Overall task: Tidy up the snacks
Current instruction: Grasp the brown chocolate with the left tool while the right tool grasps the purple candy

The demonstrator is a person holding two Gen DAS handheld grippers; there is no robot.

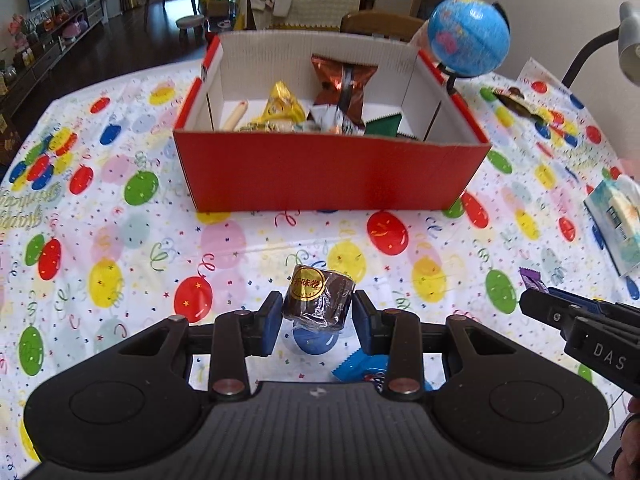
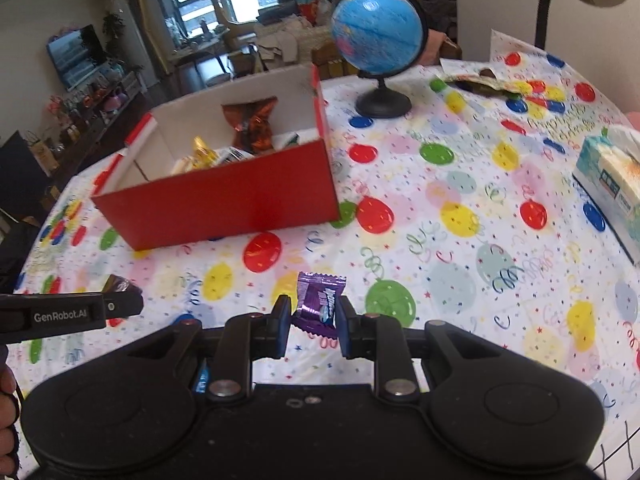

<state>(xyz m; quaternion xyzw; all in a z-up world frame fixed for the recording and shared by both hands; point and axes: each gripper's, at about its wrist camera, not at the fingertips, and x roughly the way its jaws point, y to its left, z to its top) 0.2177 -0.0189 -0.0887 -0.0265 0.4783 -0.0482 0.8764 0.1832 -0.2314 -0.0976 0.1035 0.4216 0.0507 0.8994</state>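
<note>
Mid-carry, by the look of it, with a snack in each tool and the red box [image 1: 332, 168] ahead as the likely destination; left gripper [image 1: 318, 316] closed on a brown roll cake [image 1: 318, 300] in clear wrap with a gold label, blue pads pressed to both its sides, apparently raised off the balloon tablecloth [image 1: 120, 240]; right gripper [image 2: 312, 320] pinching a purple candy wrapper [image 2: 318, 300] between narrowly set jaws, whether lifted or touching the cloth not clear from here.

Box set toward the far edge of the table, open-topped, already holding a copper foil bag [image 1: 344, 80], a yellow packet [image 1: 282, 106], a pale sausage stick [image 1: 236, 114] and a green packet [image 1: 384, 124]; blue packet [image 1: 360, 368] lying on the cloth at the near edge, under the left tool, not yet gathered; dark wrapper [image 2: 480, 82] near the far right corner, beyond the globe [image 2: 378, 32]; tissue box [image 2: 612, 176] at the right edge.

Next move, as a judgement: forward and upward over the box's near wall, high enough to clear the rim, then release above the pile; roll cake soft, so a light squeeze only; grippers side by side, so staggered entry over the box probably safer than both together.
</note>
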